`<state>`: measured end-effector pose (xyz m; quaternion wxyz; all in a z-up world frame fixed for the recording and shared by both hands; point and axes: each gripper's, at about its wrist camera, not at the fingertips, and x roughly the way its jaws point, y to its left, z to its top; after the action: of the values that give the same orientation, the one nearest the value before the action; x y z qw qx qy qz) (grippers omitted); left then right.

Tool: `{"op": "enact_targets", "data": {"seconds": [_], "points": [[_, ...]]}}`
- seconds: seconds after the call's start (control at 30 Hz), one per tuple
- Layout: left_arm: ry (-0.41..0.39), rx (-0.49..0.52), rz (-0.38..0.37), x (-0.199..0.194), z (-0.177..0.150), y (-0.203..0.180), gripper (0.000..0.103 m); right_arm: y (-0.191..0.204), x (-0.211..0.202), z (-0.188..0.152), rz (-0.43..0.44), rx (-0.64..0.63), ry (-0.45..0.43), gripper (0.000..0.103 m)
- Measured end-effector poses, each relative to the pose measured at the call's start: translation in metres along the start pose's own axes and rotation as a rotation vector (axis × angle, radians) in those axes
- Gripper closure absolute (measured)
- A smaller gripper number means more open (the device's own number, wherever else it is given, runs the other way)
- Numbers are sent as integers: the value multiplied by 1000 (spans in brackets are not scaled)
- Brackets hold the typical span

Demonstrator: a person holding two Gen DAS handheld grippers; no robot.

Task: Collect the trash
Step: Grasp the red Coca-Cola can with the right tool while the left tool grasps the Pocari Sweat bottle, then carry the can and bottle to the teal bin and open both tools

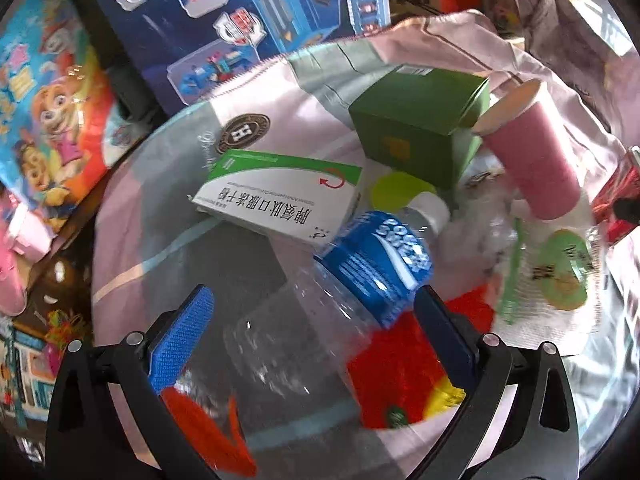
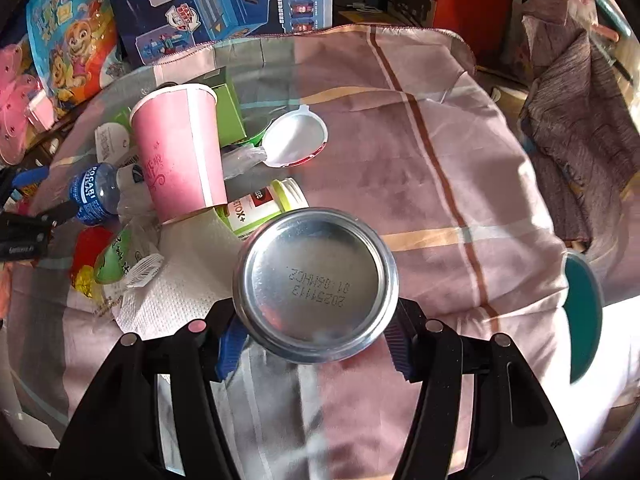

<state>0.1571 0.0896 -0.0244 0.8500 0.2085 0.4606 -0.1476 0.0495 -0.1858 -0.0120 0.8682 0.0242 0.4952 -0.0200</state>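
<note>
A clear plastic bottle with a blue label lies slanted between the blue pads of my left gripper, its white cap toward the trash pile. The right pad touches the label; whether the left pad presses on the clear body is unclear. The right wrist view shows this left gripper and the bottle at the left edge. My right gripper is shut on a silver can, a pad on each side, the can's stamped bottom facing the camera. The pile includes a pink paper cup, a green box and a white-green medicine box.
Everything lies on a pink checked cloth that covers the table. A foil lid, a paper towel and wrappers lie in the pile. Toy boxes stand behind it. A grey cloth and a teal object are at the right.
</note>
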Motion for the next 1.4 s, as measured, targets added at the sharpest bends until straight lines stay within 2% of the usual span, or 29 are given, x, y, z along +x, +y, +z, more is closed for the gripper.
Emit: {"op": "enact_targets", "data": {"seconds": [0.2,0.3,0.33,0.43,0.53,0.67,0.73,0.8,0.83,1.0,1.1,1.2,1.3,1.4], "points": [[26,34,-112,15,-10,-12,5,5,-6,1,-45,10,17,46],[29,17,-169,12,-19,-24,29,6,-6,0,-58,12,28,46],[54,-2,-221,12,-24,-28,41,6,-6,0,-59,13,33,46],[50,-13,-267,5,-29,-34,41,7,-5,0,-72,11,42,46],[49,-42,-236,7,-23,-29,39,6,-4,-1,-77,19,46,46],[68,-71,-207,15,-12,-27,20,3,-7,-4,-79,25,45,47],[76,-66,-202,18,-9,-31,19,1,-9,-5,-75,30,42,47],[98,-86,-183,22,-8,-33,38,-3,-14,-5,-73,35,27,47],[100,-101,-192,18,-10,-32,37,-4,-16,-5,-70,36,22,47],[44,-182,-136,-13,-10,-25,37,-20,-29,-5,-56,61,-15,47],[-21,-192,-119,-52,-8,-32,37,-34,-38,-5,-49,79,-40,47],[-86,-158,-155,-93,5,-59,37,-63,-56,-9,-39,127,-76,47],[-120,-106,-209,-111,21,-97,37,-94,-72,-14,-57,169,-105,47],[-144,-25,-301,-120,44,-162,37,-144,-90,-23,-100,234,-133,47]]}}
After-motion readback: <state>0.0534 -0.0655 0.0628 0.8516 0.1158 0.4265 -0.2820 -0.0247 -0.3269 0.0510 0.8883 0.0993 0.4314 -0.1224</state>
